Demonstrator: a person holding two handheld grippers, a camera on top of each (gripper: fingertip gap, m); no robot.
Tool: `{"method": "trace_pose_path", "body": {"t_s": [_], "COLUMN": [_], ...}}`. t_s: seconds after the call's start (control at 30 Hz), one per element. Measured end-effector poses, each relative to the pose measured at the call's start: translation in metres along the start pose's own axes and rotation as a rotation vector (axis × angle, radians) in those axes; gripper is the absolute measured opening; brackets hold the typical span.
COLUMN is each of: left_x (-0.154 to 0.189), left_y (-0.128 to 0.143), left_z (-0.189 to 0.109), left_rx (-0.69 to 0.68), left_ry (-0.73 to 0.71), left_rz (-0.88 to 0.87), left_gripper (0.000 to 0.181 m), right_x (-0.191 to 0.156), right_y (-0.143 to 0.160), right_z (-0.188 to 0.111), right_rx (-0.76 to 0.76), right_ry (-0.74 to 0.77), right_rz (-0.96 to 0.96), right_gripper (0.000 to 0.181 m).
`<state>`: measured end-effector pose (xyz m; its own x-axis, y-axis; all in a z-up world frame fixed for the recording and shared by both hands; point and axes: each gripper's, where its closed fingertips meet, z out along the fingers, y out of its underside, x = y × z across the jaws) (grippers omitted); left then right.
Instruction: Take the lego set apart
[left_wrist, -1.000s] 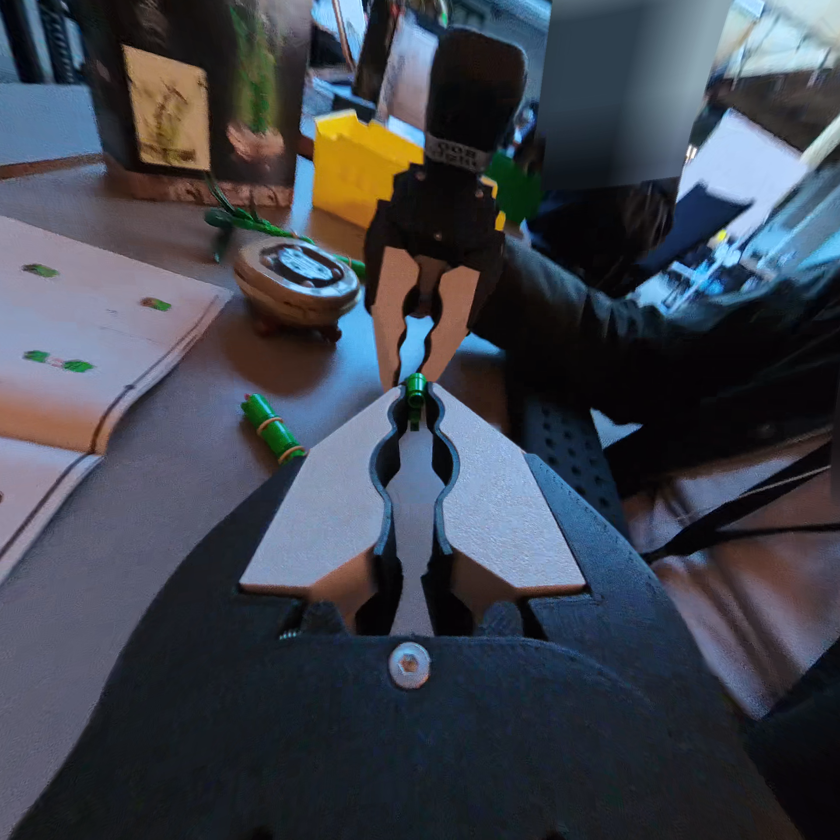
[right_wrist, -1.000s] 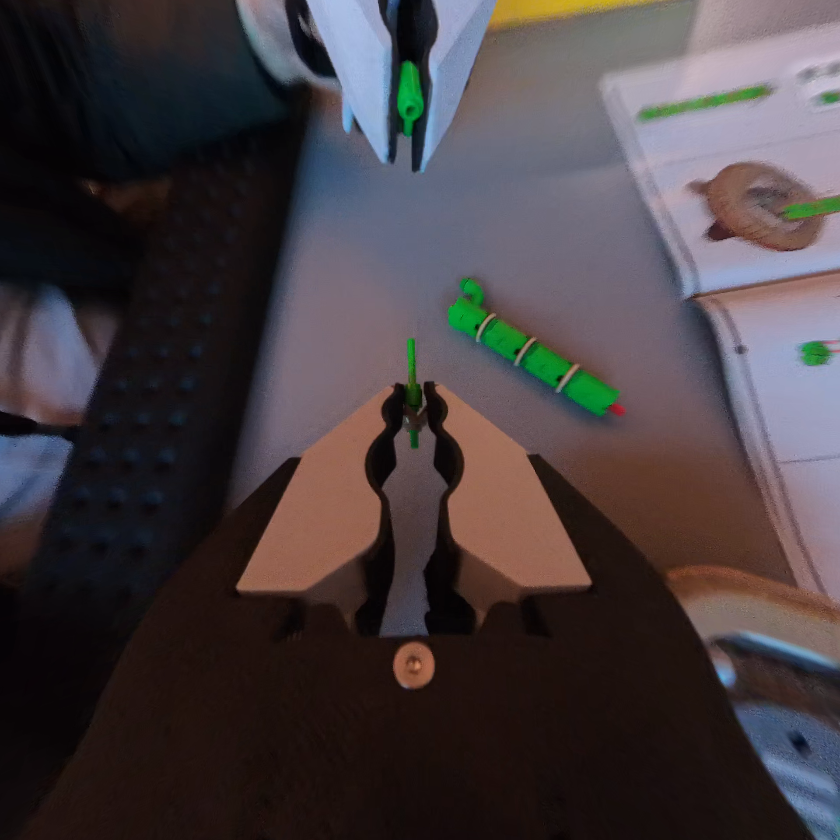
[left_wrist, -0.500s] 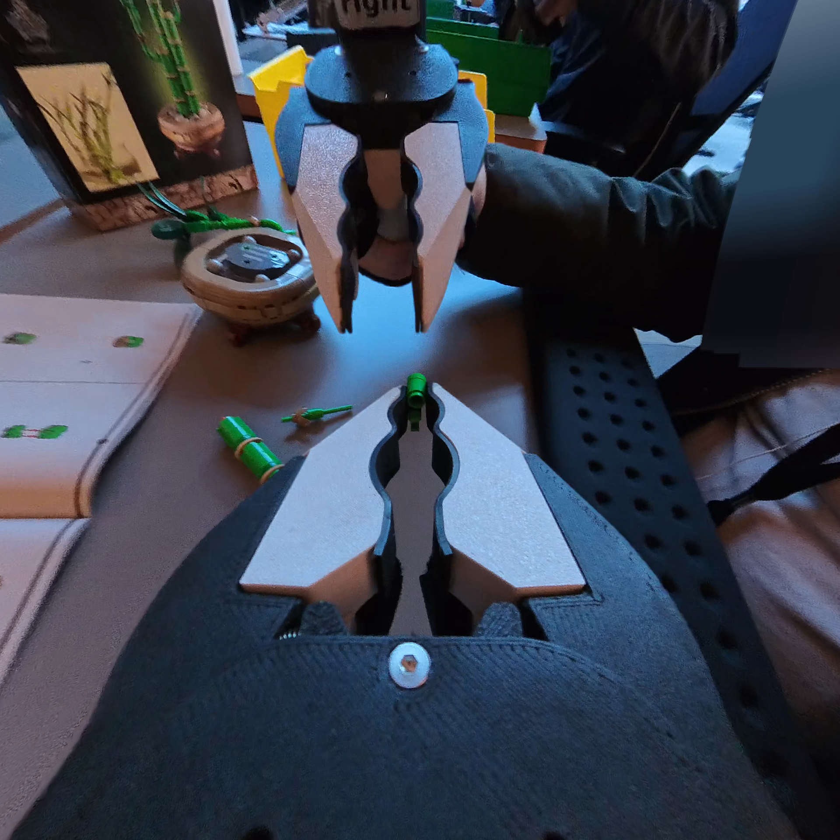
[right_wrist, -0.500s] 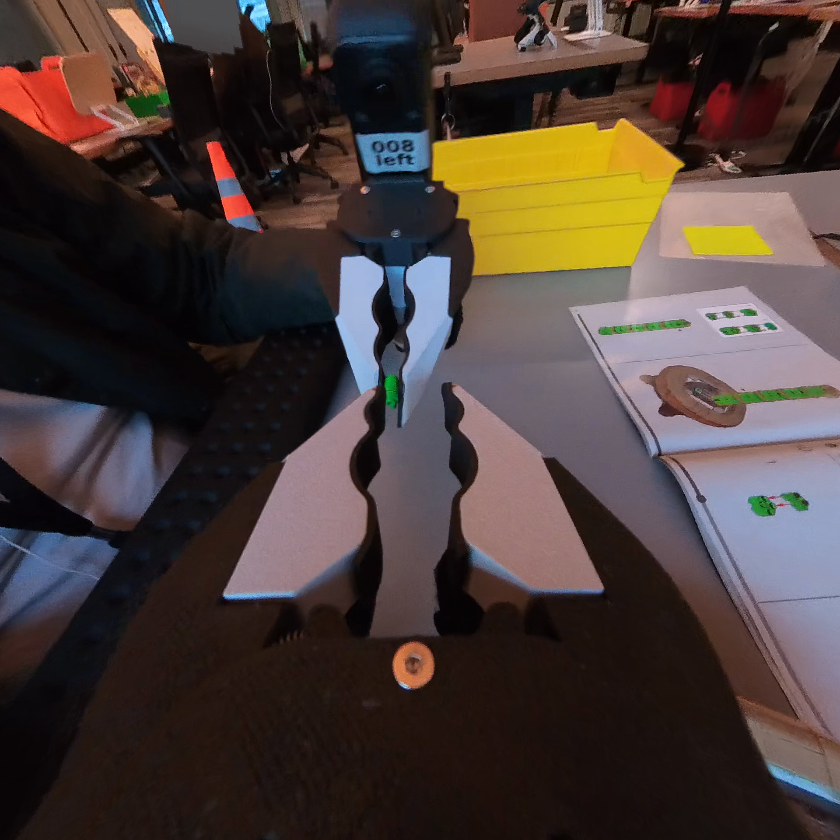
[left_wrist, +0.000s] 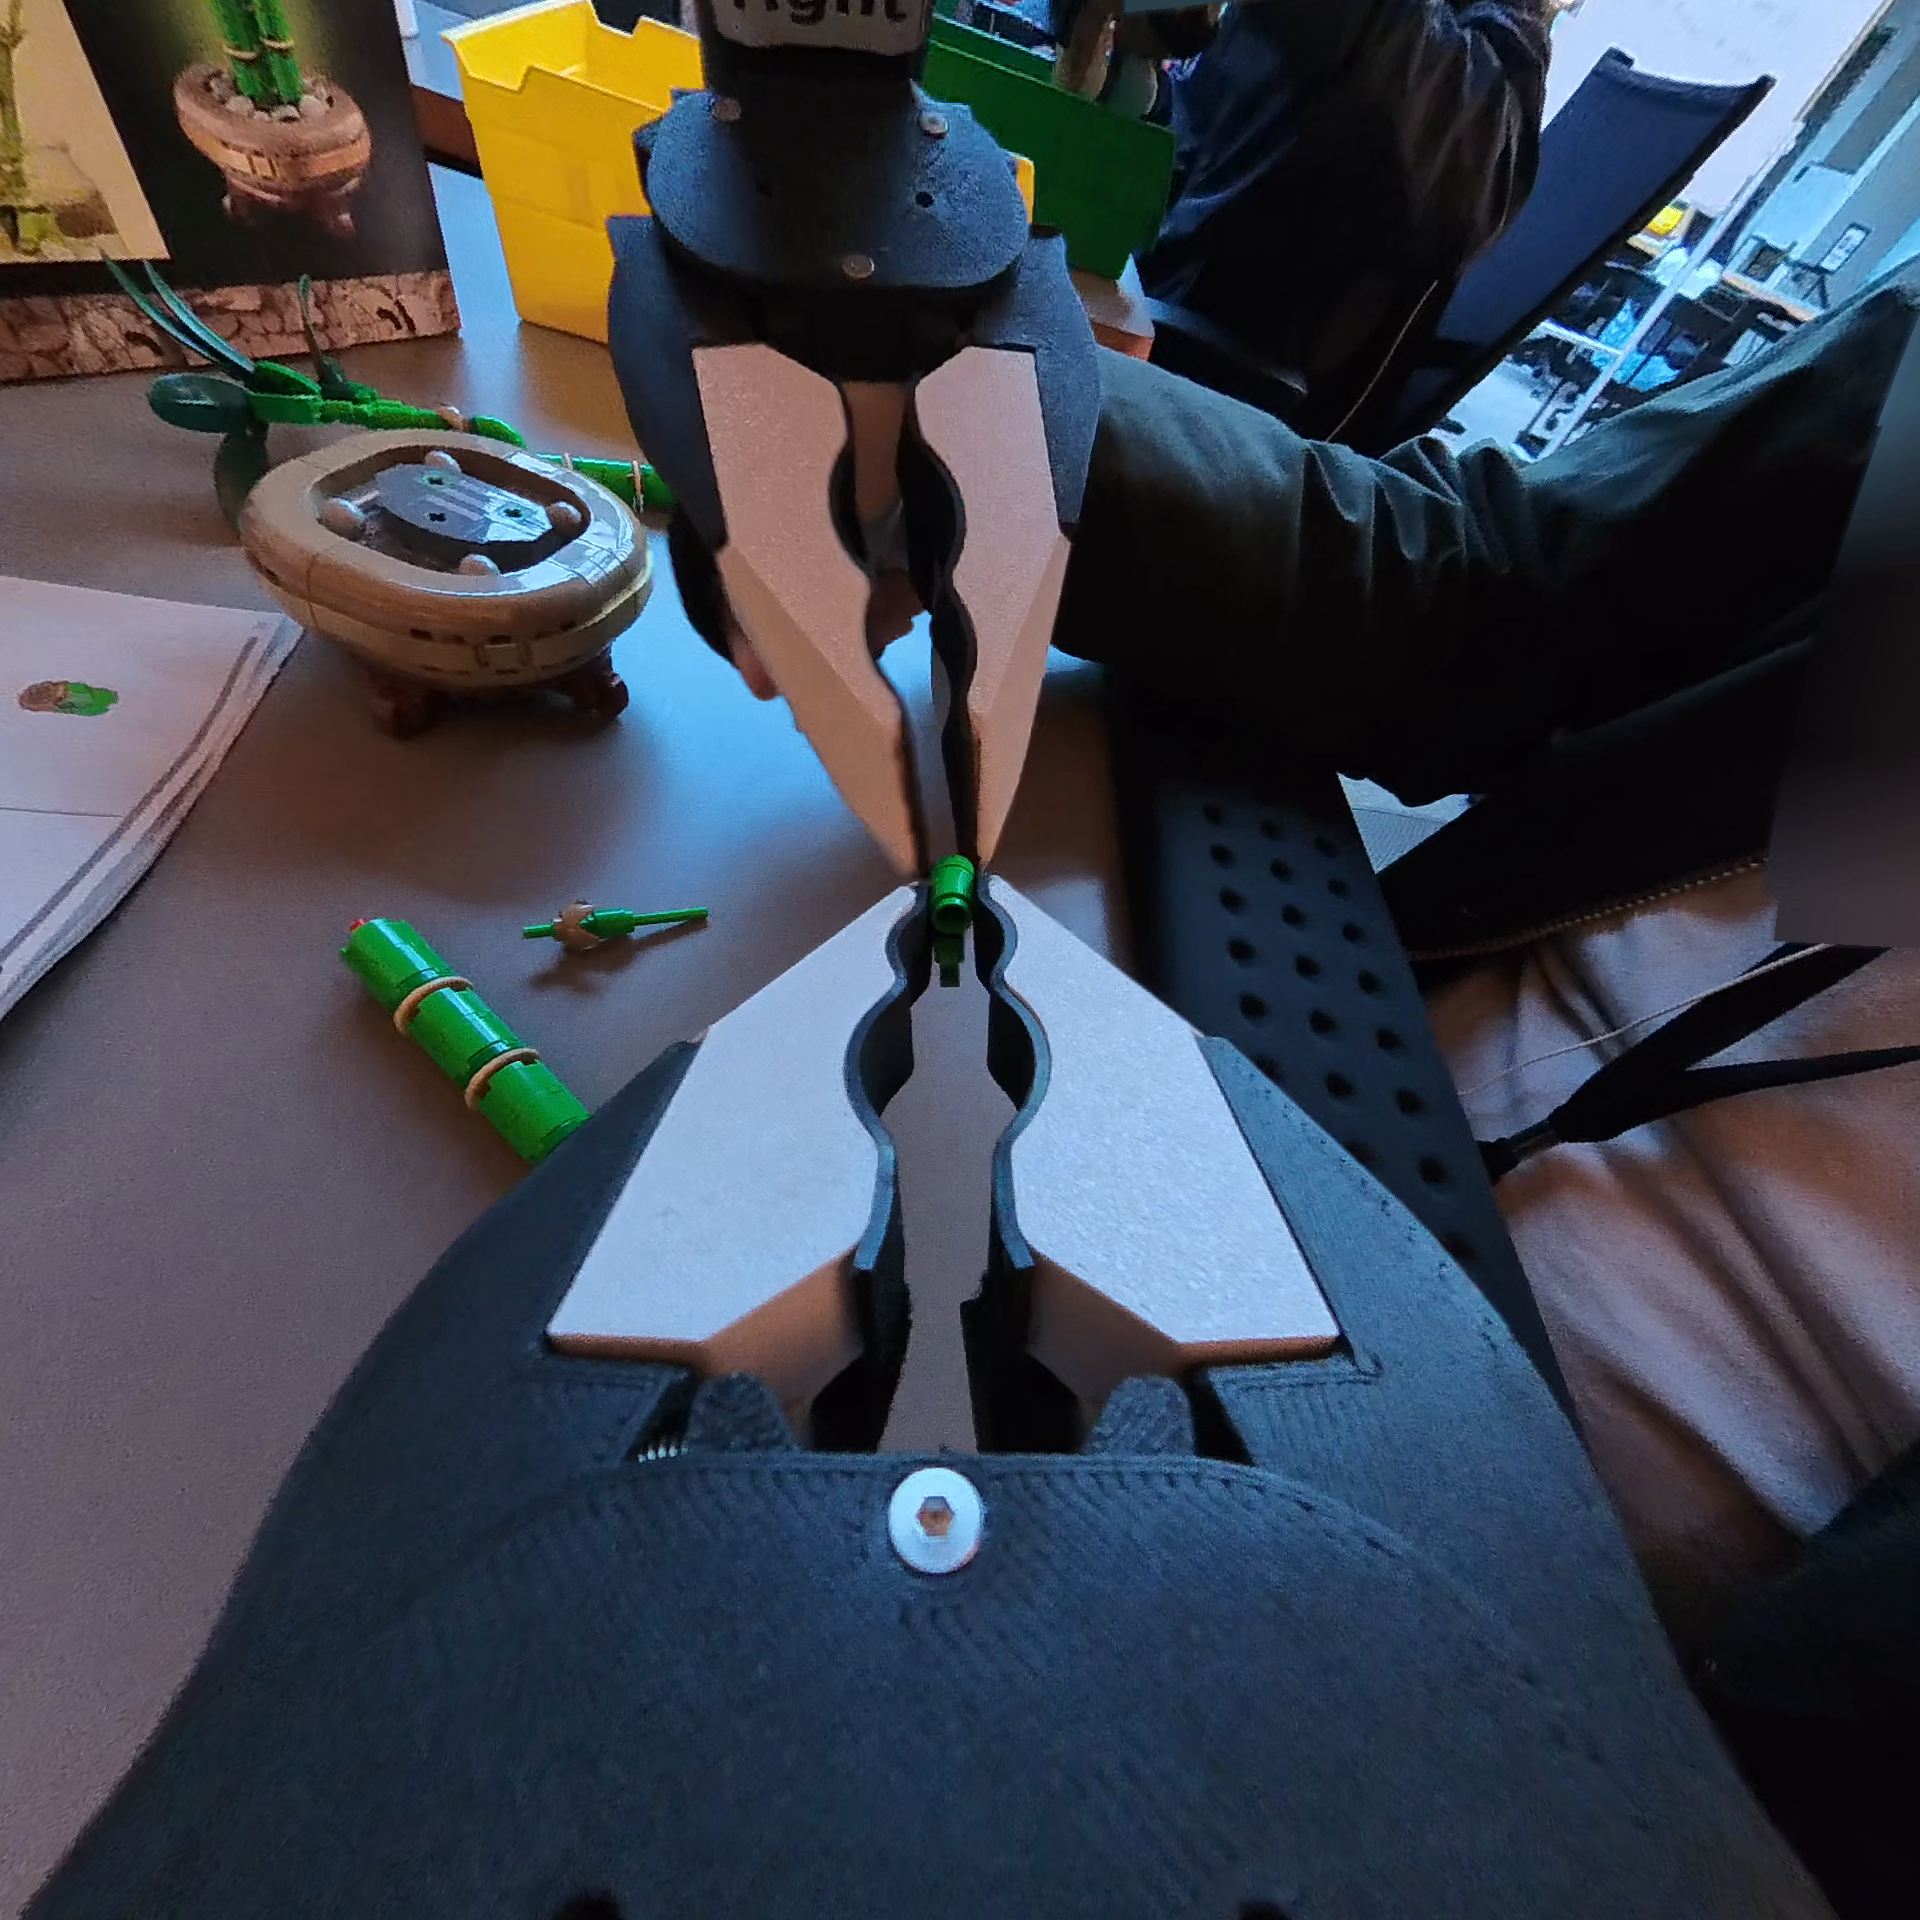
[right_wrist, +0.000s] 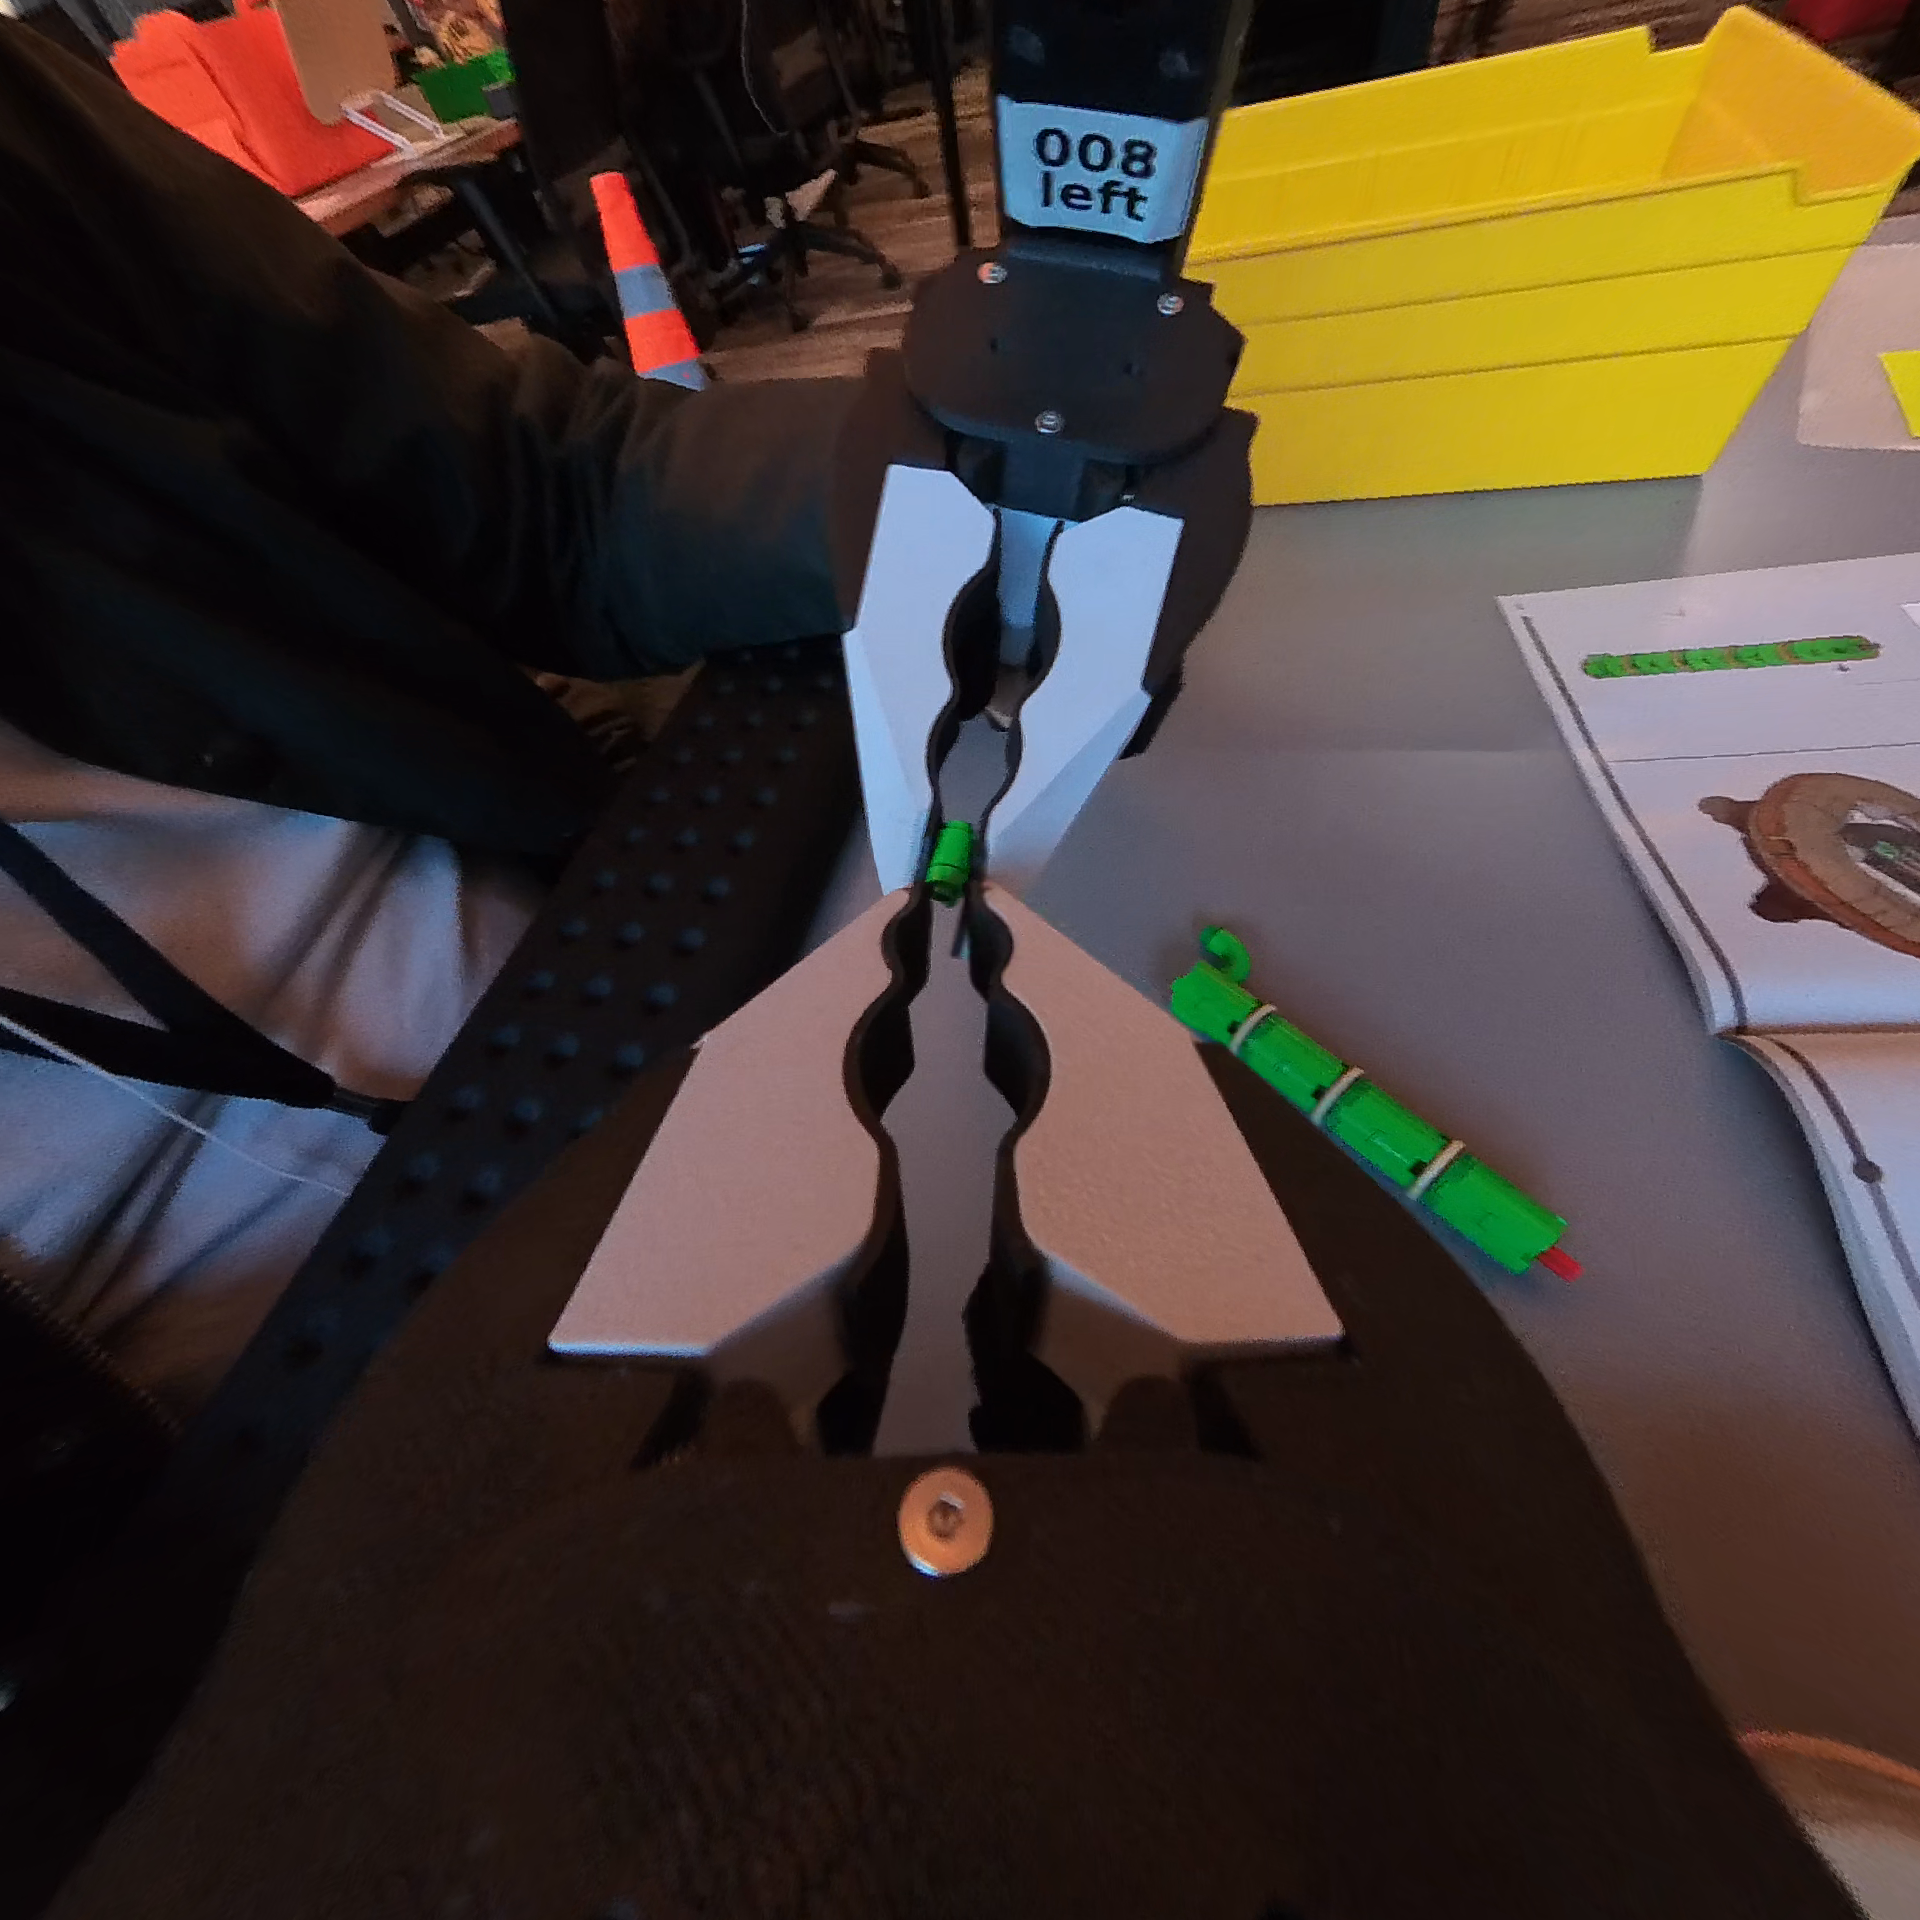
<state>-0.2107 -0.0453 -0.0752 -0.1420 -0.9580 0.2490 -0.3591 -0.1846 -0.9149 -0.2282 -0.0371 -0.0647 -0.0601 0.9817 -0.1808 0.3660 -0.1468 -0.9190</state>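
Two grippers meet tip to tip above the surface (left_wrist: 260, 1247). The left gripper (left_wrist: 948, 914) has its jaws clamped on a small green piece (left_wrist: 950, 896), long axis running along the jaws. The right gripper (right_wrist: 951, 914) has its jaws nearly together at that piece's far end; whether they grip it I cannot tell. The yellow bin (right_wrist: 1507, 312) beyond shows nothing inside. Right of the right jaws lies a green segmented stalk (right_wrist: 1361, 1112), pointing diagonally. Only the left wrist view shows the brown pot (left_wrist: 436, 571) and a thin green stem (left_wrist: 613, 923).
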Motion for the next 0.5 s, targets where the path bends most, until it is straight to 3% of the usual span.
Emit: {"method": "trace_pose_path", "body": {"t_s": [0.3,0.5], "left_x": [0.003,-0.005], "left_y": [0.002,0.000], "left_z": [0.001,-0.003], "left_rx": [-0.011,0.005], "left_ry": [0.014,-0.027], "left_rz": [0.008,0.000], "left_gripper": [0.018,0.011], "right_x": [-0.002,0.004], "right_y": [-0.002,-0.002], "right_z": [-0.005,-0.011], "right_rx": [0.004,0.017], "right_ry": [-0.006,0.016], "right_rz": [-0.003,0.014], "right_gripper": [0.003,0.003]}}
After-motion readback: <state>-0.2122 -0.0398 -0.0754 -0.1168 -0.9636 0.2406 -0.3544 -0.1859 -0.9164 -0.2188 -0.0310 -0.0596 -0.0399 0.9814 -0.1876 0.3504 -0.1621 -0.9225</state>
